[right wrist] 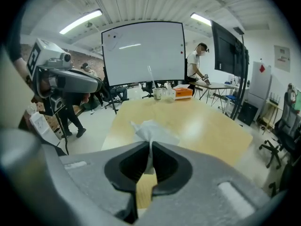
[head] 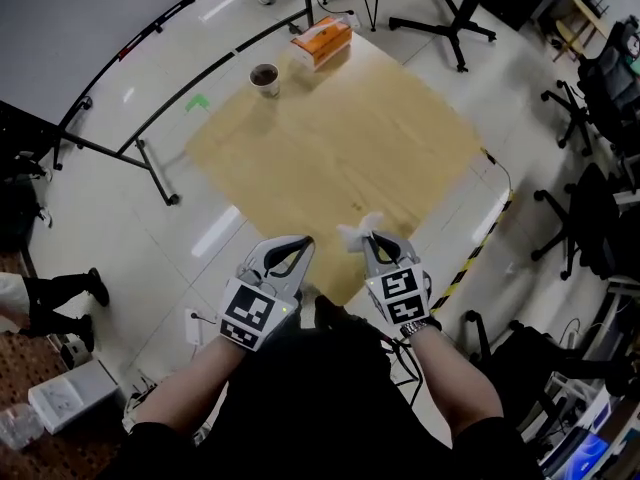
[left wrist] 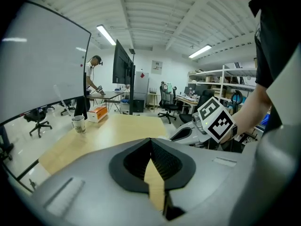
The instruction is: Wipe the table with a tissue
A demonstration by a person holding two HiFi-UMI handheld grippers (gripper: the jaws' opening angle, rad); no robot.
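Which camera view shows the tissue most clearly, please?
The right gripper view: the tissue sits close, bunched and pinched between the jaws of the right gripper. The head view shows only a small white tuft at that gripper's tip. The left gripper view does not show it.

Smooth, pale wood table [head: 340, 158]; soft, crumpled paper tissue [head: 358, 231].
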